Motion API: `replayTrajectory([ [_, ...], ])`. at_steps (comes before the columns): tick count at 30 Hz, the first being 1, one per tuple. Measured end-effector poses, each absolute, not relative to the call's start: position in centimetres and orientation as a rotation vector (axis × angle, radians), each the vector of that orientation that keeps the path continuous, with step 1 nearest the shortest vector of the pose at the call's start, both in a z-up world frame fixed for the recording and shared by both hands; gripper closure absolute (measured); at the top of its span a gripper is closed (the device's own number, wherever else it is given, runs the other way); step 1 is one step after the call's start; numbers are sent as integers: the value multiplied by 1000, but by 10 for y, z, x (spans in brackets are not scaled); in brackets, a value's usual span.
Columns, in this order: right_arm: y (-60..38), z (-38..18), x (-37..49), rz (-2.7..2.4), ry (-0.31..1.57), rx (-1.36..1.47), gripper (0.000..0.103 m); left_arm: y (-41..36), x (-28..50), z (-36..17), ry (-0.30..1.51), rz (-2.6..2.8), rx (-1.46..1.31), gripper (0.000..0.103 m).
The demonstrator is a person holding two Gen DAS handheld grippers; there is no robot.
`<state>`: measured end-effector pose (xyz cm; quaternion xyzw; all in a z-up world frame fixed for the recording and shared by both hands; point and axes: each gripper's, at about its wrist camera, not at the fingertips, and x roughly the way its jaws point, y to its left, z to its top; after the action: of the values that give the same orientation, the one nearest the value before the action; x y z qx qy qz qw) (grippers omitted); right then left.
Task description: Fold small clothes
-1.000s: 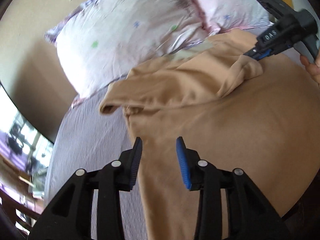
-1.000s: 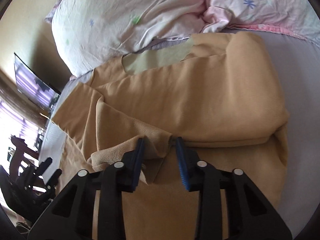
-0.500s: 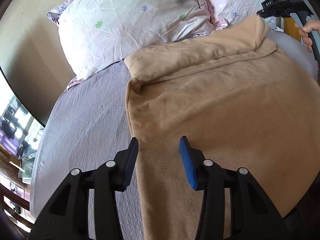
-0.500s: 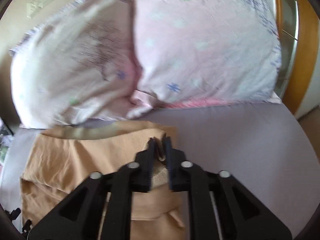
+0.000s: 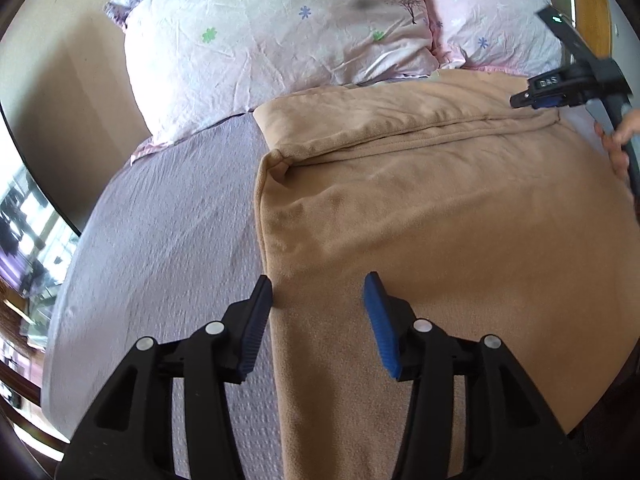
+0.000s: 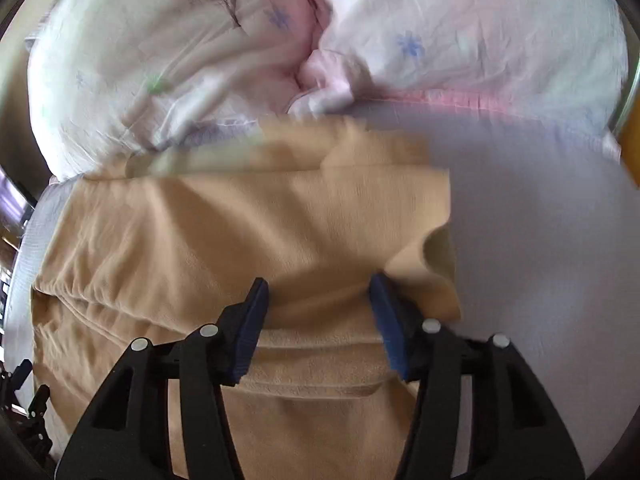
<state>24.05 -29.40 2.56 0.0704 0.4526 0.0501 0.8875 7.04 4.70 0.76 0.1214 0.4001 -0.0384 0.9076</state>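
Note:
A tan fleece garment [image 5: 432, 216] lies spread on the bed, its far edge folded back in a band below the pillows. It also fills the middle of the right wrist view [image 6: 240, 240], which is blurred. My left gripper [image 5: 318, 284] is open and empty, its fingers straddling the garment's left edge near me. My right gripper [image 6: 318, 286] is open and empty just above the folded band near the garment's far right corner. It shows in the left wrist view [image 5: 540, 98] at the upper right, with the hand that holds it.
Two pale floral pillows [image 5: 276, 40] lie at the head of the bed. A lilac sheet [image 5: 160, 240] covers the mattress left of the garment and right of it [image 6: 540, 240]. A beige wall [image 5: 60, 92] and a window are at the left.
The right gripper carried the garment's edge toward the pillows, laid it down as a folded band and opened. The left gripper stayed open at the near left edge.

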Motion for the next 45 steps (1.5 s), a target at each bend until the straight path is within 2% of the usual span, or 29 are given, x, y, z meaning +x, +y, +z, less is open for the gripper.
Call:
replayTrajectory([
  [2,-304,34,220,137,928,209,47,58,66,11,841,-118,177,49],
  [5,-305,47,166,248,859,276,30,79,47,22,818,-207,45,44],
  [7,-305,55,119,384,797,314,25,93,31,29,799,-285,-29,37],
  [9,-306,58,65,522,742,329,11,109,10,34,788,-410,-119,31],
  [11,-305,56,21,615,712,332,7,123,-12,36,778,-509,-183,25],
  [16,-327,14,-68,681,815,334,3,157,-61,17,803,-561,-282,22],
  [21,-337,-56,-69,610,988,459,3,170,-72,-19,880,-537,-368,22],
  [25,-323,-76,-53,713,991,520,5,161,-55,-32,897,-574,-407,24],
  [27,-317,-82,-50,740,992,527,16,153,-46,-36,889,-614,-445,27],
  [28,-314,-86,-47,767,993,545,21,151,-44,-39,891,-621,-458,34],
  [29,-311,-90,-45,796,992,560,38,148,-39,-43,905,-630,-483,45],
  [30,-308,-93,-45,826,991,571,63,148,-35,-48,922,-631,-506,52],
  [31,-305,-95,-46,855,992,577,74,147,-32,-54,949,-630,-532,71],
  [32,-303,-94,-48,871,986,573,90,147,-29,-60,976,-633,-563,93],
  [33,-302,-91,-50,887,974,567,94,148,-29,-64,997,-640,-595,98],
  [36,-305,-65,-54,931,885,549,95,151,-34,-53,967,-682,-648,99],
  [40,-304,17,-34,960,672,441,95,155,-21,4,831,-728,-624,99],
  [45,-302,101,55,817,458,386,96,151,70,75,689,-655,-551,98],
])
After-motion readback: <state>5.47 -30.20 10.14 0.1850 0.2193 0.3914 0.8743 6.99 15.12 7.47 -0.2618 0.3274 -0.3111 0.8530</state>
